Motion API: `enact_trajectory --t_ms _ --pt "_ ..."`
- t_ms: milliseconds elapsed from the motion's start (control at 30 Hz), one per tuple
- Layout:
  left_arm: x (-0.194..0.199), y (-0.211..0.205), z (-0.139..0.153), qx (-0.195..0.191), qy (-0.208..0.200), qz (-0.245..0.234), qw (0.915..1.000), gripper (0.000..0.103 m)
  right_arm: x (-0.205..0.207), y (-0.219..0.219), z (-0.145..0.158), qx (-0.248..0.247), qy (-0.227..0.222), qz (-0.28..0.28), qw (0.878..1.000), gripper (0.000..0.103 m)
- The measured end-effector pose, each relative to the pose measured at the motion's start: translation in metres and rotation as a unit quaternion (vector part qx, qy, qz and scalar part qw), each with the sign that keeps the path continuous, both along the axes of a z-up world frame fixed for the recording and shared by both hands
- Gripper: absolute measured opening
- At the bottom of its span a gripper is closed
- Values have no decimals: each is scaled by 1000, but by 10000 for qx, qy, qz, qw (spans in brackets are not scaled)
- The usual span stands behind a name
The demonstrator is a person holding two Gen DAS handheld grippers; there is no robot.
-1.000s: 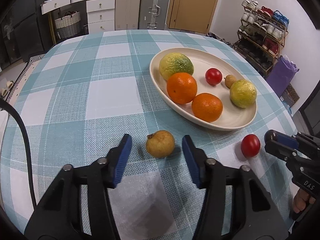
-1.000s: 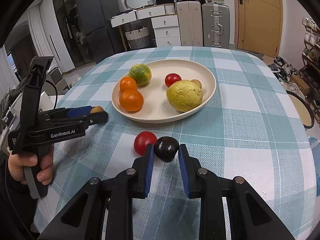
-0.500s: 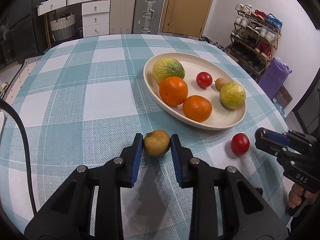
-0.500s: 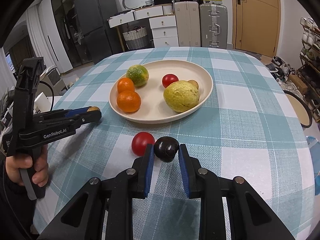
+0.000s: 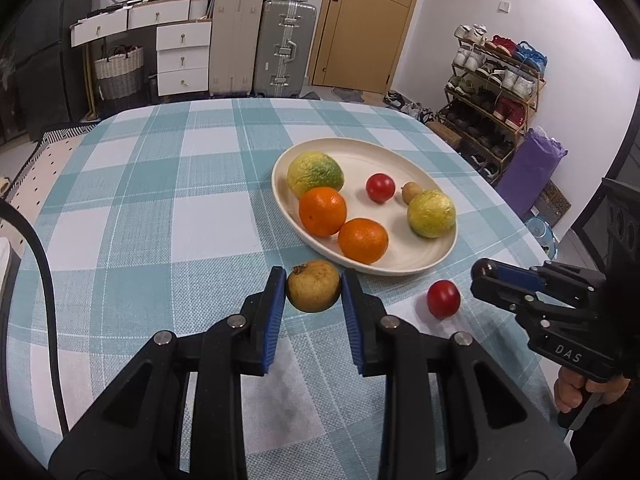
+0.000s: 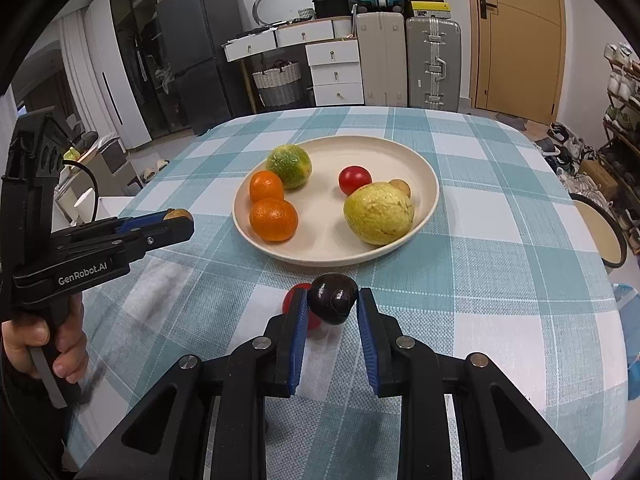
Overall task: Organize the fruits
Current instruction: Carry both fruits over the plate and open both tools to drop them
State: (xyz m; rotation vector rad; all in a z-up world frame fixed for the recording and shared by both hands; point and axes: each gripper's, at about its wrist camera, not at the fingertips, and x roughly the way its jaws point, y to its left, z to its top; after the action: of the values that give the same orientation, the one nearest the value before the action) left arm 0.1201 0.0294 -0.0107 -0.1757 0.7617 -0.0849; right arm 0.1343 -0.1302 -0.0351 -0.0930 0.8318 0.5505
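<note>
The left claw is closed on a brownish-yellow fruit, its blue pads pressed against both sides, and the fruit sits just short of the near rim of the cream plate. The right claw grips a dark, almost black plum the same way, lifted a little above the checked cloth of the bench. Right behind that plum, partly hidden by the left pad, a red tomato lies on the cloth; from the left wrist view the same tomato sits between the plate and the right claw's tip.

On the plate are two oranges touching each other, a yellow-green citrus behind them, a second red tomato, a small brown fruit and a rough yellow fruit leaning against it. From the right wrist view the left claw reaches in from the side, with a bit of its fruit showing at the tip, near the plate's left edge. A hand holds its handle.
</note>
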Motion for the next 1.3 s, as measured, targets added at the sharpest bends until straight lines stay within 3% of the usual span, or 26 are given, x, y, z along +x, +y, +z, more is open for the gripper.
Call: enact_trajectory --t_ms 767,1300 --pt "33 -46 17 148 -174 -542 9983 25 19 4 2 386 90 -43 9992 25" --pt "64 -61 9 188 -116 -652 9976 25 39 9 -3 490 118 -80 9987 26"
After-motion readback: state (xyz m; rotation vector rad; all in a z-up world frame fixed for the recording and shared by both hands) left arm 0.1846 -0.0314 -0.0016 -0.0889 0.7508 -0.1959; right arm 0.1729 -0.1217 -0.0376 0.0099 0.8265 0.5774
